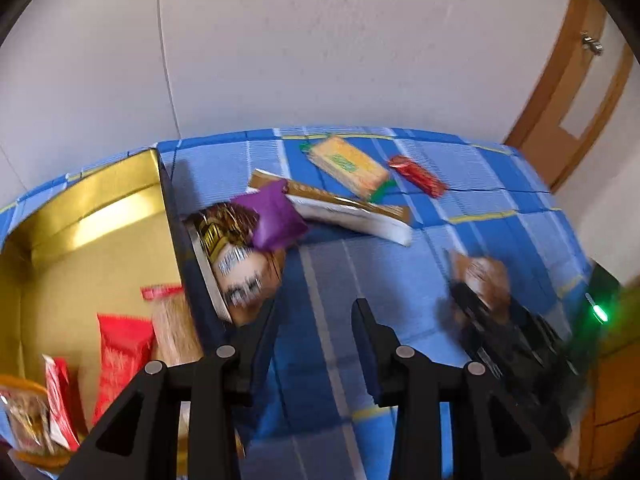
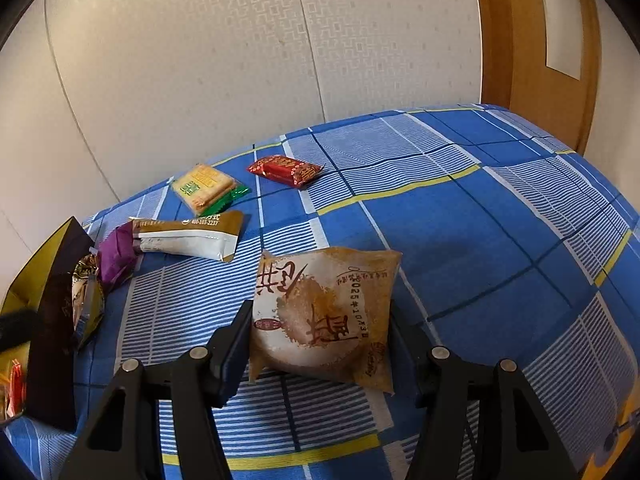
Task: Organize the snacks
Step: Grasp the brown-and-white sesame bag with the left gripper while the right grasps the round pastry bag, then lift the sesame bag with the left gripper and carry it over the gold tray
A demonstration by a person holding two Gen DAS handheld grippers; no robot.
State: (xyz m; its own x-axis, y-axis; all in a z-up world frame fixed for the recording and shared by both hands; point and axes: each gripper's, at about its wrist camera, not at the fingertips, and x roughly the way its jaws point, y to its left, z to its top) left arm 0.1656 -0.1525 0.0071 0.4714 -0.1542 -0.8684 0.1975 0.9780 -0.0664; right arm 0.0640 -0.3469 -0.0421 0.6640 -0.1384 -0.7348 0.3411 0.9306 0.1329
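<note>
Both wrist cameras look steeply down along their fingers, close over the blue checked cloth [image 2: 460, 232]. The left view faces the gold-lined box [image 1: 100, 216]; both share the yellow-green cracker packet [image 1: 347, 166] and red wrapped bar [image 2: 286, 170].

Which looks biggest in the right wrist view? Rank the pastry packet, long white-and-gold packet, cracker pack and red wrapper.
1. pastry packet, though nearest the camera
2. long white-and-gold packet
3. cracker pack and red wrapper look alike
</note>
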